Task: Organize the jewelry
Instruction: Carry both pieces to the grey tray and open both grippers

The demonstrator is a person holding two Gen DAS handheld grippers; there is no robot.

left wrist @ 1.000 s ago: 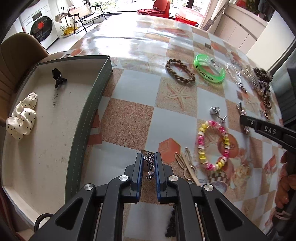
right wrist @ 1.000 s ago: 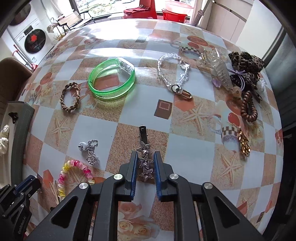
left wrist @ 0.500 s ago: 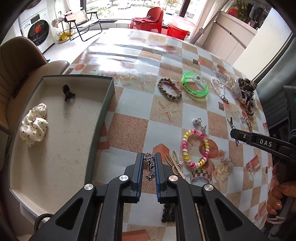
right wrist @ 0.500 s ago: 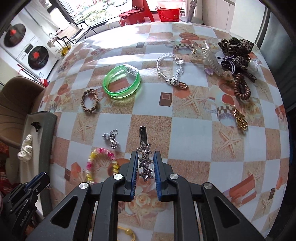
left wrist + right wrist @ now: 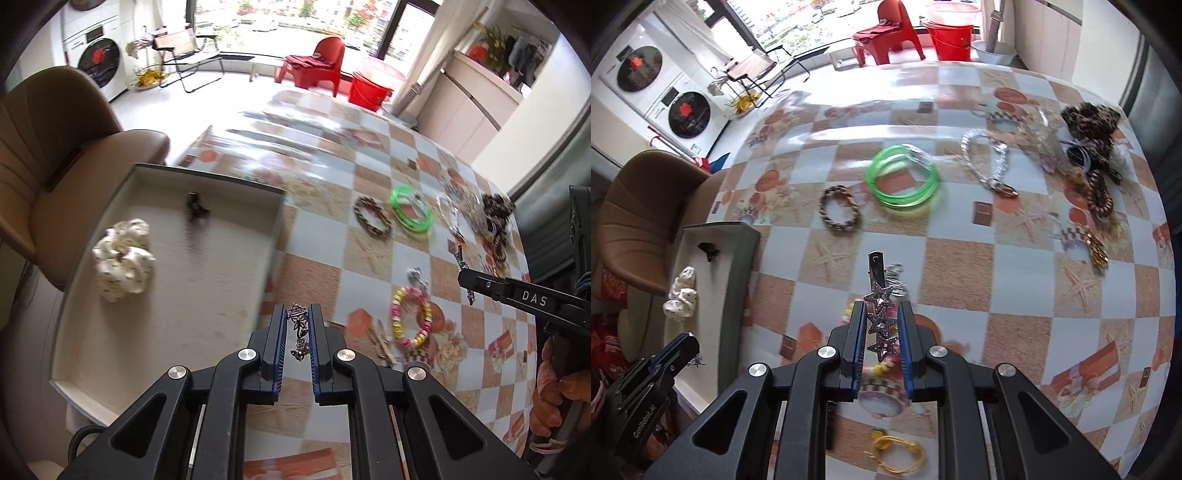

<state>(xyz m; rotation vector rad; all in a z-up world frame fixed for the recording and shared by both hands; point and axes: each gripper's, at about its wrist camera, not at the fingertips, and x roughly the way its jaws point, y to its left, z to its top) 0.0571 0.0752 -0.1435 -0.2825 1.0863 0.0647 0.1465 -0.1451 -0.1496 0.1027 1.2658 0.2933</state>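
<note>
My left gripper (image 5: pixel 298 312) is shut on a small silver flower-shaped hair clip (image 5: pixel 299 330), held above the table just right of the grey tray (image 5: pixel 275 221). The tray holds a white dotted scrunchie (image 5: pixel 123 258) and a small black claw clip (image 5: pixel 195 210). My right gripper (image 5: pixel 882 314) is shut on a star-studded hair clip (image 5: pixel 881 317), raised over the checked tablecloth. In the left wrist view the right gripper (image 5: pixel 466 277) enters from the right edge. The left gripper (image 5: pixel 687 341) shows at the lower left of the right wrist view.
Loose on the table lie a green bangle (image 5: pixel 903 181), a brown braided bracelet (image 5: pixel 839 209), a clear bead chain (image 5: pixel 988 162), a pink and yellow bead bracelet (image 5: pixel 410 317), a leopard scrunchie (image 5: pixel 1089 118) and a yellow hair tie (image 5: pixel 897 448). A brown chair (image 5: pixel 55 147) stands behind the tray.
Both grippers have risen from the table, each keeping its clip. The table now looks farther away, and the tray sits nearer the middle of the left wrist view.
</note>
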